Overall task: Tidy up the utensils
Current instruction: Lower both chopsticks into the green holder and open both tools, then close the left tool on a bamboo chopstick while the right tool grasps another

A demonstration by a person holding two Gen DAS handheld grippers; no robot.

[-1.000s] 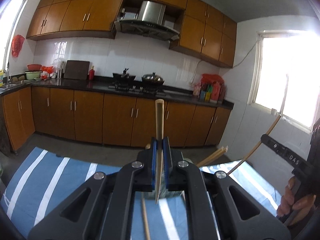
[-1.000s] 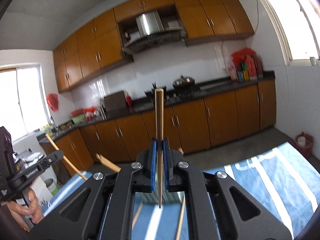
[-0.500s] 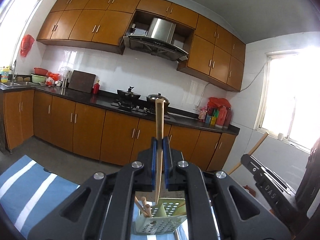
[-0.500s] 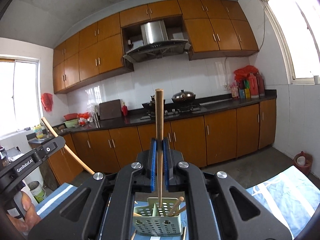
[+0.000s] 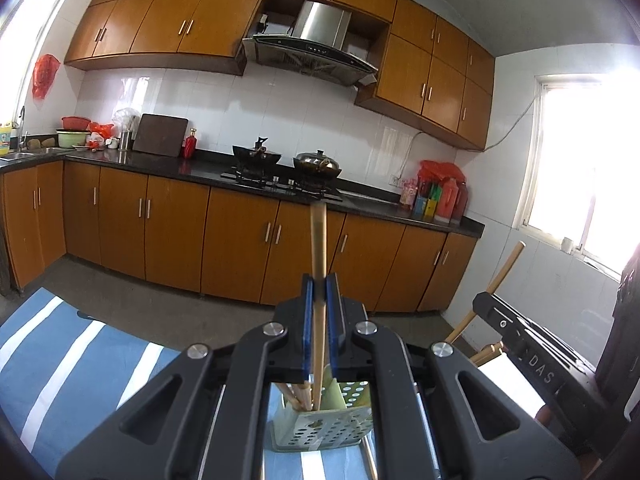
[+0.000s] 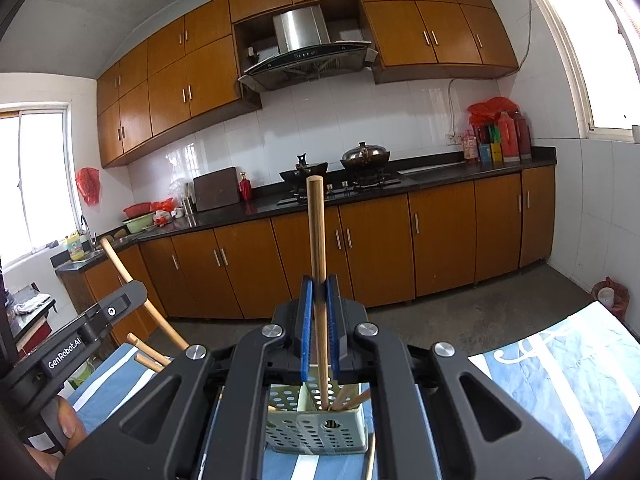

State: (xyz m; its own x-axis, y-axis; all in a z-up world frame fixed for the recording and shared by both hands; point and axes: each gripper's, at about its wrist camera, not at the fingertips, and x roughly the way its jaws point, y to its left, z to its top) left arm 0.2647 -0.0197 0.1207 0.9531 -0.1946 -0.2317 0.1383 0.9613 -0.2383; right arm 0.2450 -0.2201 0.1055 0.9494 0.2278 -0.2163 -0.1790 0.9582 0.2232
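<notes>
My left gripper (image 5: 319, 320) is shut on an upright wooden chopstick (image 5: 319, 248), whose lower tip dips into the left compartment of a pale green perforated utensil holder (image 5: 322, 428). Several chopsticks stand in that compartment. My right gripper (image 6: 319, 320) is shut on another upright chopstick (image 6: 316, 232), its tip inside the right compartment of the same holder (image 6: 316, 432) beside a few leaning chopsticks. Each gripper shows at the edge of the other's view: the right gripper (image 5: 532, 360) and the left gripper (image 6: 80, 340), each with its chopstick.
The holder stands on a blue cloth with white stripes (image 5: 72, 368). A loose chopstick (image 6: 371, 460) lies on the cloth by the holder. Beyond are brown kitchen cabinets (image 5: 240, 240), a dark counter with a stove and pots (image 5: 288, 160), and bright windows. A hand (image 6: 68, 428) holds the left gripper.
Both grippers have moved forward and down over the table with their chopsticks. The holder, earlier hidden under the jaws, now shows below them with both chopstick tips inside it.
</notes>
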